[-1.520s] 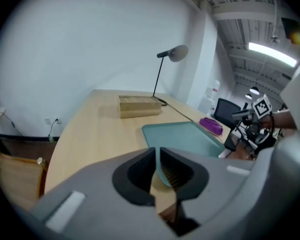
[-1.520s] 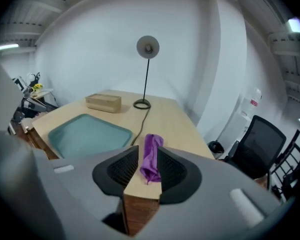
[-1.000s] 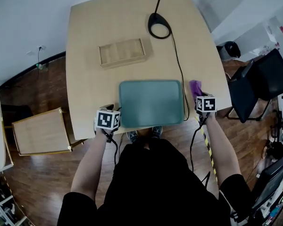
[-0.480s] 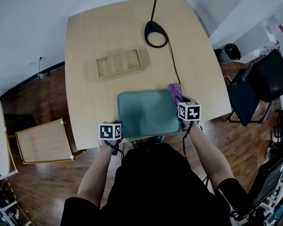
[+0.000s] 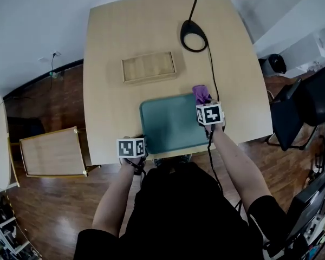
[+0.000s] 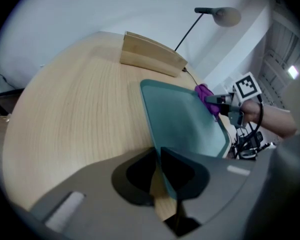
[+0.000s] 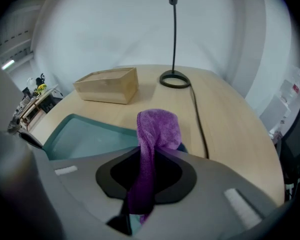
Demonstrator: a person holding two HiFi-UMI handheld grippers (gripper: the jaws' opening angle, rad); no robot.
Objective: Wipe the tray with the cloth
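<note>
The left hand-held gripper (image 6: 158,156), jaws just closed, clamps the tray (image 5: 168,124) at its near-left rim, while the right hand-held gripper (image 5: 204,103), just closed on the cloth (image 7: 157,126), stands over the far-right corner, with the tray surface lying to its left.

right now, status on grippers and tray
Left gripper just closed on tray rim. Right gripper just closed on purple cloth, at tray's right edge. Lamp cord close by.

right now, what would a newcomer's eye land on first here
The purple cloth, pinched in the right hand-held gripper, whose jaws have just closed on it, shows over the far right corner of the teal tray. The left hand-held gripper, jaws also just closed, clamps the tray's near left edge at the table's front.
</note>
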